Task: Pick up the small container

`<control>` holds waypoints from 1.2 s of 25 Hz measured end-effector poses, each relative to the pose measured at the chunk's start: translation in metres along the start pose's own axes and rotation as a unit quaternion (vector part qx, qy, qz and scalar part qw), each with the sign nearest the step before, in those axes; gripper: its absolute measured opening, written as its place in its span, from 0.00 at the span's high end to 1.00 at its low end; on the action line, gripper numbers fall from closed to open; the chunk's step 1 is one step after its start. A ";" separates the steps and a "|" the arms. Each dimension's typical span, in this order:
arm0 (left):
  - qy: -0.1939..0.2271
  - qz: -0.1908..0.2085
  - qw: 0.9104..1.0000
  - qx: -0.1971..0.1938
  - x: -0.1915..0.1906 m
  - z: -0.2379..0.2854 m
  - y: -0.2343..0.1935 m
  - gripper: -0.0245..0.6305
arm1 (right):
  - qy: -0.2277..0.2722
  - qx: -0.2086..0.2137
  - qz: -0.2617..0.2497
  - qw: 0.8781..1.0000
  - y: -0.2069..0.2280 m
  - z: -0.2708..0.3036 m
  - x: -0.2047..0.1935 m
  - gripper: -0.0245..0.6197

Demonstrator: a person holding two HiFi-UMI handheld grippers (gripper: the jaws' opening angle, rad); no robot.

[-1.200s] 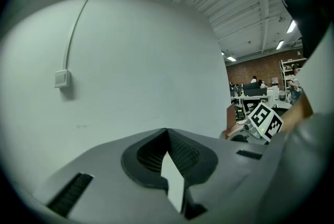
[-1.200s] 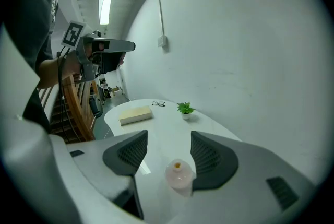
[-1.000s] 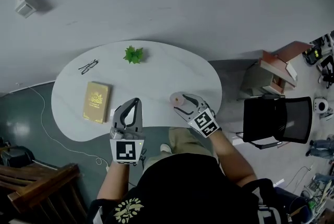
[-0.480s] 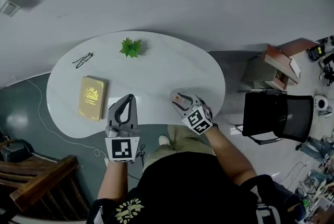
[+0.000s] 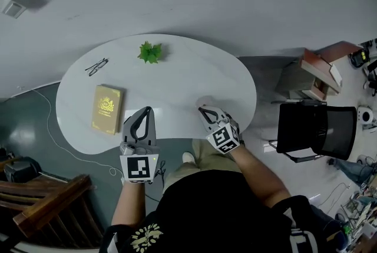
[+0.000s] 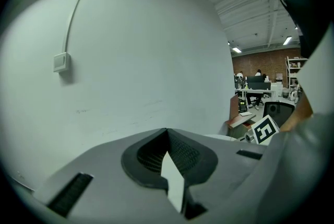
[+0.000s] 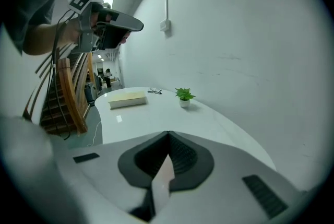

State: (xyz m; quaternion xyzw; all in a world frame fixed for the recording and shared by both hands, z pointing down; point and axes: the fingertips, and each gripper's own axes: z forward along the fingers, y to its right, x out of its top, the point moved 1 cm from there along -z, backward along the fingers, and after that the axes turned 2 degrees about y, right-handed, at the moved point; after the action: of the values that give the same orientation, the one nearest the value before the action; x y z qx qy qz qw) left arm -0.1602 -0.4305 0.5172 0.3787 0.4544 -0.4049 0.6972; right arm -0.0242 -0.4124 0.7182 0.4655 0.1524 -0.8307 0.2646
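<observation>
The small container is a pale pinkish cup near the front right edge of the white oval table, mostly hidden by my right gripper. That gripper's jaws have come together. In the right gripper view only a thin pale pink strip shows pinched between the jaws of the right gripper; it looks like the cup's wall. My left gripper hovers at the table's front edge, shut and empty. In the left gripper view the left gripper faces a bare wall.
A yellow book lies at the table's left, glasses beyond it, and a small potted plant at the back. A black chair stands to the right. Wooden stairs are at lower left.
My right gripper's jaws went from wide open around the container to closed on it. The left gripper has stayed where it was.
</observation>
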 end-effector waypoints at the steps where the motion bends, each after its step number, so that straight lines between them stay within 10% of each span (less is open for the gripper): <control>1: 0.000 -0.002 1.000 0.003 0.000 -0.003 -0.001 0.96 | 0.002 -0.001 0.003 1.000 -0.001 0.000 0.003 0.92; 7: 0.000 0.000 1.000 0.008 0.000 -0.018 -0.001 0.96 | 0.008 -0.030 0.015 0.999 0.011 -0.006 -0.001 0.91; 11: -0.020 0.006 1.000 0.004 -0.009 -0.027 0.003 0.96 | -0.022 -0.019 0.012 1.000 0.009 -0.002 -0.024 0.66; 30: -0.046 0.027 0.999 0.005 -0.017 -0.052 0.003 0.96 | -0.016 -0.037 0.027 0.999 0.019 0.020 -0.032 0.73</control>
State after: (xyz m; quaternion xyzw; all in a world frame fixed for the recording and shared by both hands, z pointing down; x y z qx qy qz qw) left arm -0.1789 -0.3785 0.5184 0.3750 0.4092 -0.4050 0.7266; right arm -0.0130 -0.4284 0.7555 0.4461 0.1664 -0.8241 0.3069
